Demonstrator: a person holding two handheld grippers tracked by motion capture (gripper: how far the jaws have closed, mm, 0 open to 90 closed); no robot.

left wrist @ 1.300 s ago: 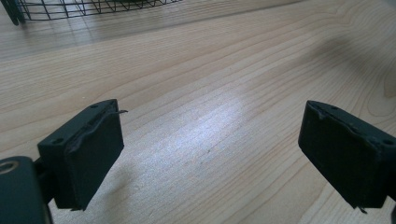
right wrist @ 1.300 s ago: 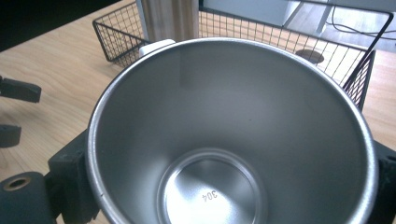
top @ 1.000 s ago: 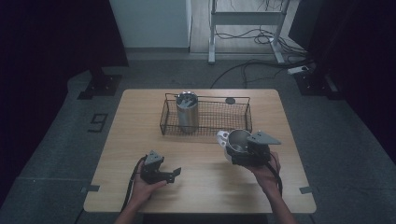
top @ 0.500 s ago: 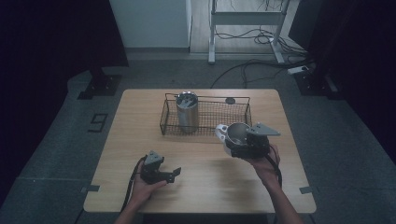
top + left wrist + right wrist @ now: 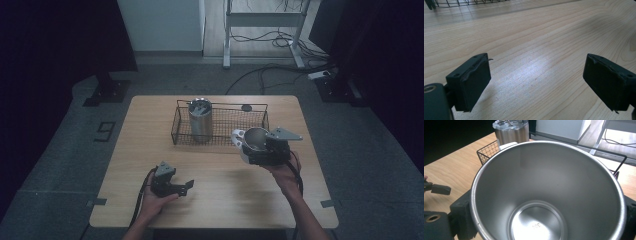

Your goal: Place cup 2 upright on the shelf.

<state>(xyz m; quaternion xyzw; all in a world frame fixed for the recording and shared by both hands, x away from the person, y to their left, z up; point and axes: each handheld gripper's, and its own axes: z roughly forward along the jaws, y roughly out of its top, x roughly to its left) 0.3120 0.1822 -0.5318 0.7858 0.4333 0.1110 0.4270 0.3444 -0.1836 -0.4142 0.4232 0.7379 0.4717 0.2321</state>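
right gripper [image 5: 250, 150] clamps a steel cup [image 5: 256, 137], jaws pressed on its outer wall, cup held tilted above the table [image 5: 220, 205] just in front of the wire basket [image 5: 250, 120]. a lidded tumbler [image 5: 201, 120] stands upright in the basket's left part. left gripper [image 5: 186, 186] rests low on the table, jaws wide apart, holding nothing.

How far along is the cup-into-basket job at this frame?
Done: one lidded steel tumbler already stands upright in the wire basket. In hand: the right gripper is shut on an empty steel cup, held off the table at the basket's right front corner. Left: setting that cup inside the basket and letting go. The left gripper is open, low over the bare table.
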